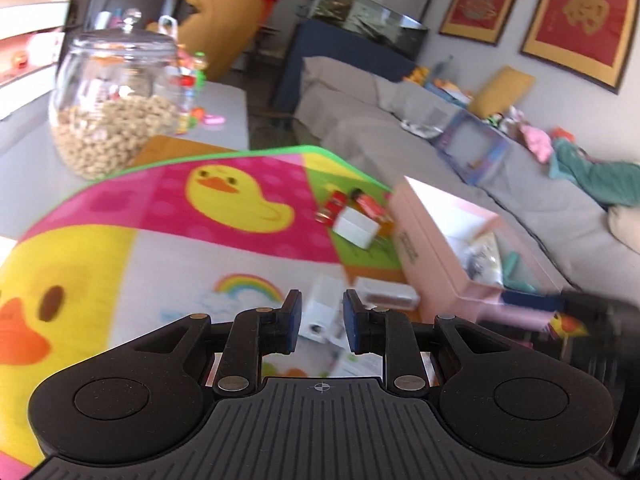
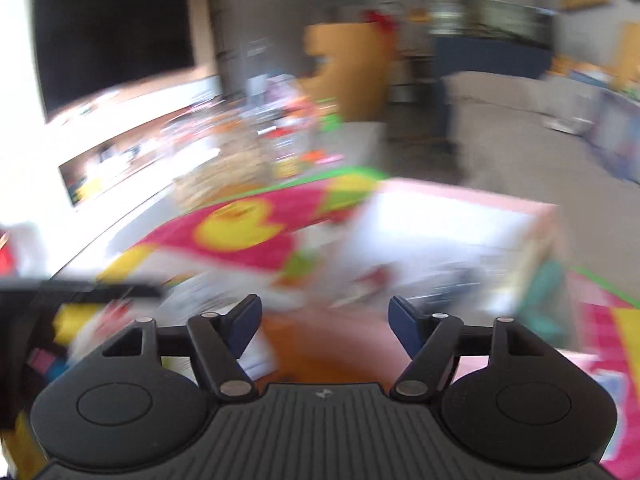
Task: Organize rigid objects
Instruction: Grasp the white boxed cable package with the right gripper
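Lying loose on the duck-print mat (image 1: pixel 240 240): one white block (image 1: pixel 356 226) at 1 o'clock from the left claw (image 1: pixel 320 326), small red toys (image 1: pixel 360 202) just behind it, a white boxy item (image 1: pixel 324 312) directly ahead of the narrow, empty jaws. Pink box (image 1: pixel 440 248), open, at 2 o'clock, already holding oddments. Right claw (image 2: pixel 324 326) spread wide, nothing between its jaws; its view is badly smeared. Risks: a hasty reach may knock the block aside or clip the box wall; the glass jar (image 1: pixel 116 104) at 11 o'clock could be struck.
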The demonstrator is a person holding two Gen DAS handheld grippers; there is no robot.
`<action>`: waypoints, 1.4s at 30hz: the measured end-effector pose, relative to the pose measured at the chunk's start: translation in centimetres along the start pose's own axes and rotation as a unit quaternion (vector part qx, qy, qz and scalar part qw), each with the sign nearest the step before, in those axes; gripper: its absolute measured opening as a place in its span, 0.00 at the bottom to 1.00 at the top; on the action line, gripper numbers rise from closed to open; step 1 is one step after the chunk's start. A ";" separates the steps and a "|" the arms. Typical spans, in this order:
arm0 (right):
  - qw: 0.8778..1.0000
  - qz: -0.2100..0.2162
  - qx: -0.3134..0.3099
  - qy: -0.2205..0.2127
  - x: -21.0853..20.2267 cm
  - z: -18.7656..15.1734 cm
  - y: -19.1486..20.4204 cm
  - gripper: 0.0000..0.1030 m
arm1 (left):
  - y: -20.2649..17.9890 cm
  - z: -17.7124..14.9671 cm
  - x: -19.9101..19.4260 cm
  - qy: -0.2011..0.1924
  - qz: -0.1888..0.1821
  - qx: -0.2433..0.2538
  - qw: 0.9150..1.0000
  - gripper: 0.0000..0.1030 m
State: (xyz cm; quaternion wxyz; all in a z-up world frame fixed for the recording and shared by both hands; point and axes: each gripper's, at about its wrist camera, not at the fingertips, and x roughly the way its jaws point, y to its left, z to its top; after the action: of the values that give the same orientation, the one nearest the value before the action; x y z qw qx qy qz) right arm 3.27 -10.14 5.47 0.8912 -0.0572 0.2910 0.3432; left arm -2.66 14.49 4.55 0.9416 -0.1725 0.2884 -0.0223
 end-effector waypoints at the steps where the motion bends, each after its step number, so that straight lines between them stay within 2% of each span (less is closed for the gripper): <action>1: 1.000 0.012 -0.024 0.006 0.6 -0.3 1.4 0.69 | 0.2 0.2 -0.3 -0.002 0.003 0.000 1.000 0.24; 4: 0.996 0.021 -0.084 0.013 2.2 -0.9 4.5 0.70 | 0.8 0.5 -1.1 -0.009 0.007 0.001 1.000 0.24; 6: 0.993 0.011 -0.115 0.015 3.2 -1.1 6.1 0.70 | 1.1 0.7 -1.3 -0.012 0.009 -0.002 1.000 0.24; 9: 0.993 0.024 -0.108 0.029 3.9 -0.8 6.3 0.68 | 1.4 0.6 -1.5 -0.011 0.006 -0.006 1.000 0.24; 10: 0.994 0.038 -0.093 0.041 4.0 -0.8 6.1 0.60 | 1.5 0.5 -1.4 -0.009 0.004 -0.007 1.000 0.24; 11: 0.995 0.049 -0.083 0.040 3.4 -1.1 5.8 0.58 | 1.5 0.4 -1.3 -0.007 0.002 -0.008 1.000 0.24; 13: 0.993 0.058 -0.092 0.039 2.6 -1.6 6.2 0.30 | 1.4 0.2 -1.0 -0.002 -0.002 -0.008 1.000 0.24; 16: 0.993 0.051 -0.101 0.046 1.3 -2.2 6.9 0.13 | 1.1 -0.1 -0.6 0.005 -0.012 -0.008 1.000 0.24; 17: 0.992 0.051 -0.102 0.049 1.0 -2.4 6.9 0.13 | 0.9 -0.2 -0.5 0.006 -0.015 -0.007 1.000 0.24; 20: 0.991 0.049 -0.118 0.051 0.3 -2.8 6.9 0.14 | 0.6 -0.3 -0.4 0.007 -0.021 -0.002 1.000 0.24; 21: 0.990 0.039 -0.131 0.047 0.2 -3.0 7.0 0.26 | 0.6 -0.3 -0.4 0.007 -0.021 -0.002 1.000 0.24; 22: 0.988 0.026 -0.145 0.041 0.2 -3.1 7.2 0.54 | 0.6 -0.3 -0.3 0.008 -0.020 -0.002 1.000 0.24; 24: 0.985 -0.003 -0.172 0.010 0.3 -3.4 7.7 0.85 | 0.6 -0.4 -0.3 0.009 -0.017 -0.004 1.000 0.24; 25: 0.983 -0.014 -0.185 -0.008 0.6 -3.6 7.8 0.86 | 0.6 -0.4 -0.4 0.010 -0.017 -0.004 1.000 0.24; 27: 0.980 -0.024 -0.195 -0.004 2.0 -3.2 7.7 0.86 | 0.6 -0.4 -0.5 0.011 -0.018 -0.003 1.000 0.24; 32: 0.993 0.013 -0.108 0.048 5.3 -1.5 5.7 0.86 | 1.0 -0.5 -0.7 0.012 -0.016 -0.007 1.000 0.24; 33: 0.994 0.012 -0.101 0.042 5.2 -1.3 5.7 0.82 | 1.1 -0.6 -0.6 0.013 -0.014 -0.008 1.000 0.24; 34: 0.994 0.017 -0.096 0.045 5.1 -1.3 5.8 0.72 | 1.2 -0.6 -0.6 0.013 -0.013 -0.010 1.000 0.24; 36: 0.994 0.043 -0.084 0.053 4.1 -1.2 5.8 0.67 | 1.4 -0.6 -0.7 0.014 -0.011 -0.012 1.000 0.24; 39: 0.994 0.083 -0.062 0.043 0.8 -2.0 5.6 0.66 | 1.7 -0.7 -0.8 0.012 -0.007 -0.017 1.000 0.24; 40: 0.994 0.075 -0.069 0.039 -0.3 -2.5 5.5 0.66 | 1.8 -0.7 -0.8 0.012 -0.007 -0.019 1.000 0.24; 42: 0.995 0.017 -0.098 0.032 -2.3 -4.0 5.7 0.66 | 1.7 -0.9 -0.7 0.015 -0.008 -0.019 1.000 0.24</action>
State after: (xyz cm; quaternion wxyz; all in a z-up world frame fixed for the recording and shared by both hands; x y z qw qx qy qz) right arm -3.64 -8.36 4.03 0.8654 -0.1500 0.2858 0.3833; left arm -3.84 15.92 3.69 0.9335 -0.1919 0.3017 -0.0270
